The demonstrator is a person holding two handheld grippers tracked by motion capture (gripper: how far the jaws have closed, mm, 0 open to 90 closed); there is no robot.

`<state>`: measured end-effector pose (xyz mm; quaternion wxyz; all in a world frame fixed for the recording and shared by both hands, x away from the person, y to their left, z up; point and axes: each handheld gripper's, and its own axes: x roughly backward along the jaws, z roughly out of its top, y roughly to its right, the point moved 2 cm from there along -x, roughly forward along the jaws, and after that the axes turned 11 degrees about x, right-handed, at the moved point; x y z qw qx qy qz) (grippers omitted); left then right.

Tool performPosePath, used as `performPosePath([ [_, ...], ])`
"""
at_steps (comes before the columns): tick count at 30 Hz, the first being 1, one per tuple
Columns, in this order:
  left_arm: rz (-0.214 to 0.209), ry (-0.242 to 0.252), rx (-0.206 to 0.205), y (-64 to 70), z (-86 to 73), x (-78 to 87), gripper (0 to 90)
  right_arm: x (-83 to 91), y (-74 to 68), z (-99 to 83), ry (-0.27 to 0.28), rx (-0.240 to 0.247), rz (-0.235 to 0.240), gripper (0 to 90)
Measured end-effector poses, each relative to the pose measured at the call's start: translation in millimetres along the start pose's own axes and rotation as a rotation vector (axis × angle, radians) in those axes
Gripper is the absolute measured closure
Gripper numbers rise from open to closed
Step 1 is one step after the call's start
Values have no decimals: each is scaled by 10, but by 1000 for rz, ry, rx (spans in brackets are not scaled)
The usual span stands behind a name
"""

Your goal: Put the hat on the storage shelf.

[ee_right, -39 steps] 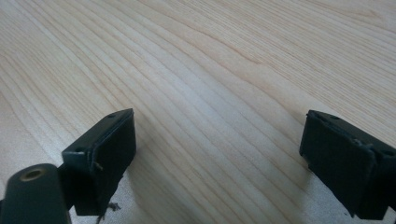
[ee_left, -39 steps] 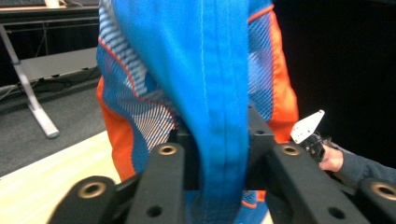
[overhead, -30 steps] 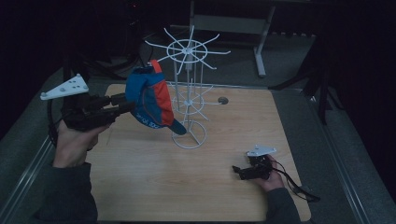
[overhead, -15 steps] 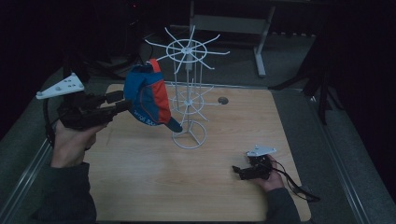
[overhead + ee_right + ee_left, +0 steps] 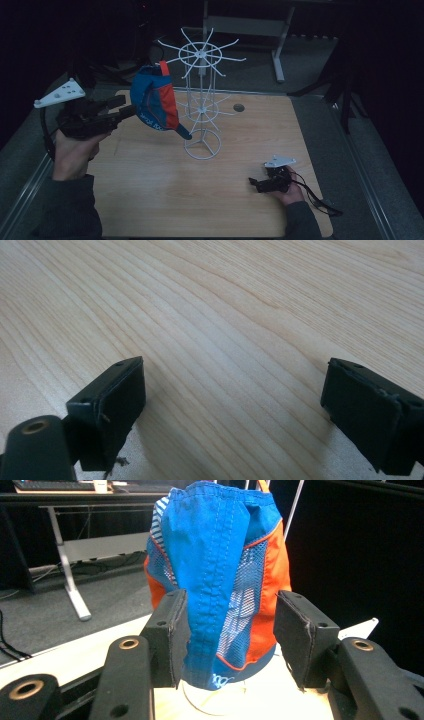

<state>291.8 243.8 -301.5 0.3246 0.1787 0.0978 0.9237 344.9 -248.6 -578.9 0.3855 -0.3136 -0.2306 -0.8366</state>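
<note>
1. High view: a pale wooden table carries a white wire rack with spoked tiers and a ring base. A blue and orange cap hangs raised above the table at the rack's left side, its brim tip pointing down toward the base ring. The left gripper, held in the person's left hand, reaches in from the left, with its jaw tips at the cap's near edge. The right gripper lies low on the table near the front right corner, in the person's right hand, well apart from the rack.

2. Left gripper view: the cap stands straight ahead, its blue panel and mesh facing the camera. The left gripper has its jaws spread wide; the two pads flank the cap's lower part with a gap on each side, so nothing is clamped. Whether the cap touches a rack prong cannot be told here.

3. Right gripper view: the right gripper has its jaws parted wide over bare wood grain of the table, with nothing between them.
</note>
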Motion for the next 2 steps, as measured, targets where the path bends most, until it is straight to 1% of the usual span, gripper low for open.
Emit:
performPosePath([
  [2,18,-3,-8,-8,-4,-3,471,0,0,0,0,0,1,104],
])
